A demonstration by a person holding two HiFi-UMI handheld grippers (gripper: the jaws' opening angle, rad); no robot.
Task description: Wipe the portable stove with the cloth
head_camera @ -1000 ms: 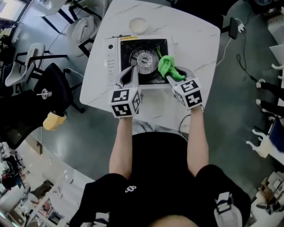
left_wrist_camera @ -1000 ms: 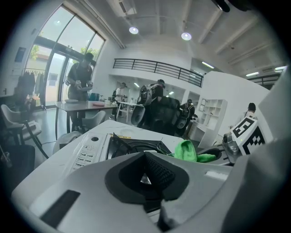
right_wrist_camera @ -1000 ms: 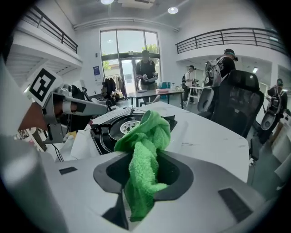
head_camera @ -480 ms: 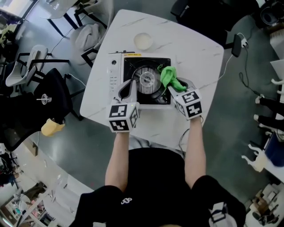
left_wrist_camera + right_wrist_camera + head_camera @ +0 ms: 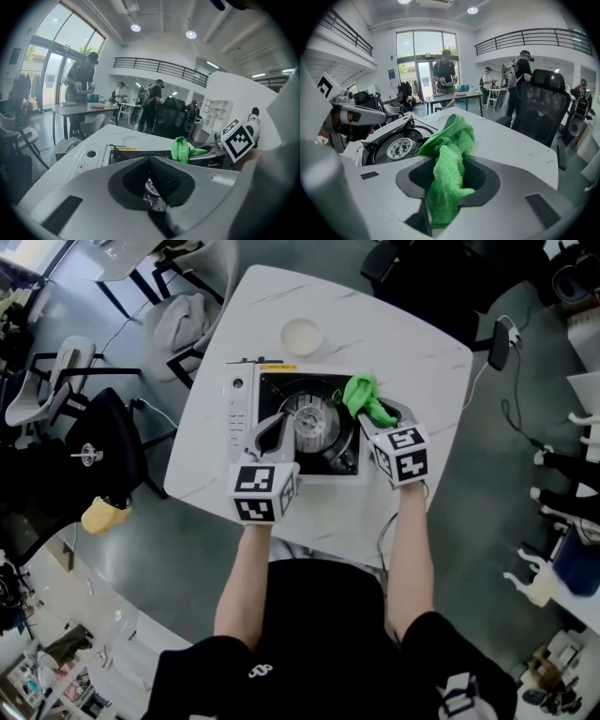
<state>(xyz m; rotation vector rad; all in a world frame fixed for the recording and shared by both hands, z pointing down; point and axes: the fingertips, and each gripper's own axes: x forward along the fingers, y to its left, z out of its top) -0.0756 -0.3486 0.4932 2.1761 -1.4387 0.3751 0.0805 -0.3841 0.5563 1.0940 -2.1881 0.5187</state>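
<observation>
Clamping down on the cloth (image 5: 449,140), my right tongs (image 5: 449,164) hold a green terry wad. It runs through the hollow between the jaws and bunches up past the tips. My left tongs (image 5: 151,161) are pressed together with nothing in them. Through the hollow behind their tips I see only a bit of the burner (image 5: 311,423). Both pairs point away from me, side by side and a little apart.

Below and just ahead of the tips lies the stove (image 5: 242,401). Its white control strip is off to the left of my left tongs, and its black top is under both pairs. The burner sits between the two sets of tips, nearer the left ones. The wad hangs over the black top at the burner's right edge, toward the far right corner. Whether it touches the metal I cannot tell, nor whether my left tips rest on the stove.

The stove stands on a white table (image 5: 417,348). Beyond the tongs, past the stove's far edge, a small pale dish (image 5: 302,334) sits on it. Off to the right of my right tongs a black chair (image 5: 546,103) stands past the table edge, and people stand farther off in the room.
</observation>
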